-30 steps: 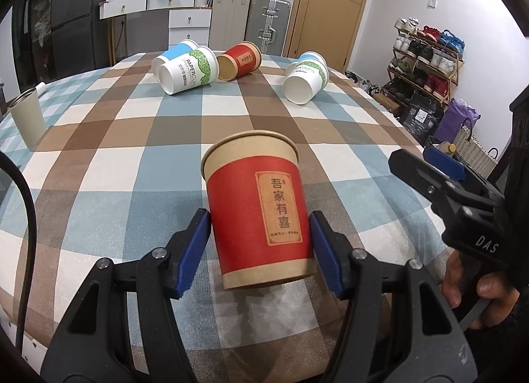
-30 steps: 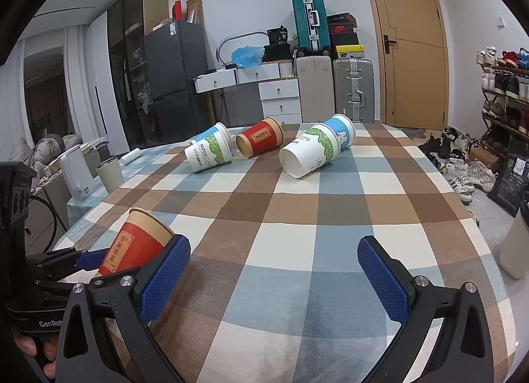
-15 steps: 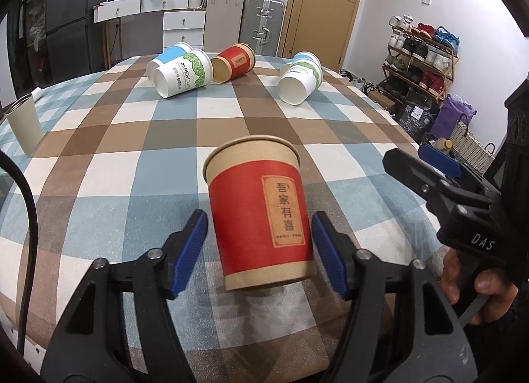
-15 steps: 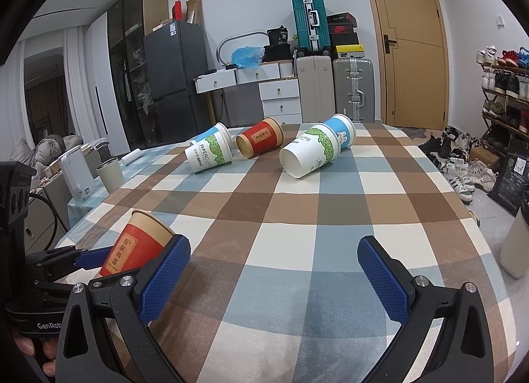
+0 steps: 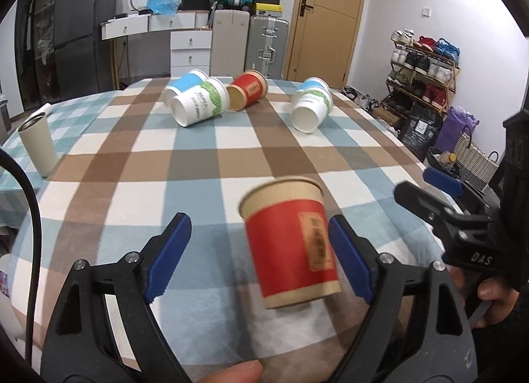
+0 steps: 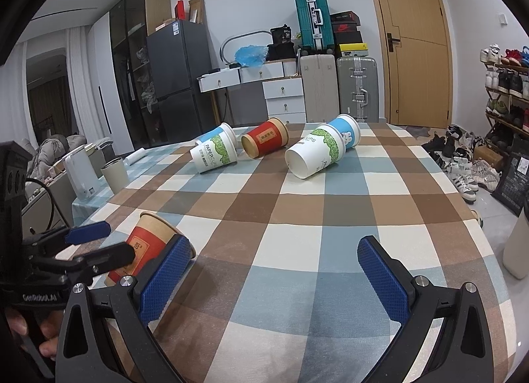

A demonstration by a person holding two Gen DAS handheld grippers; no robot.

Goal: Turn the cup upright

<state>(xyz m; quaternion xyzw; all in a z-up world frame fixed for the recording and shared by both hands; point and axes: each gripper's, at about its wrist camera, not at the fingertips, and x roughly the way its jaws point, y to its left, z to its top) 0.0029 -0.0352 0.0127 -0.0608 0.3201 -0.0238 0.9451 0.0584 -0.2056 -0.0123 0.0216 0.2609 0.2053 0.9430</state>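
Your left tongs (image 5: 256, 252) have sprung wide since half a second ago, when their blue pads sat close on either side of the red paper cup (image 5: 292, 244). Now the cup stands mouth-up on the checked tabletop (image 5: 198, 165), off-centre between the pads: its side is just beside the right-hand pad (image 5: 350, 259), perhaps grazing it, and well apart from the left one. The cup looks blurred and slightly tilted in the left wrist view, so you cannot tell whether it has fully settled. Judged from this, the flip of this cup is essentially done and you are letting go of it.

From the right wrist view the same red paper cup (image 6: 150, 246) shows near the tabletop's near left edge, partly behind your left tool. Your right tongs (image 6: 276, 272) are released, spread wide, gripping nothing, with only tablecloth between the pads.

Further back, several cups lie on their sides: a green-printed white cup (image 5: 200, 107) with a blue one behind it, a second red cup (image 5: 248, 94), and another white cup (image 5: 310, 108). A beige tumbler (image 5: 36, 143) stands upright at the left edge.
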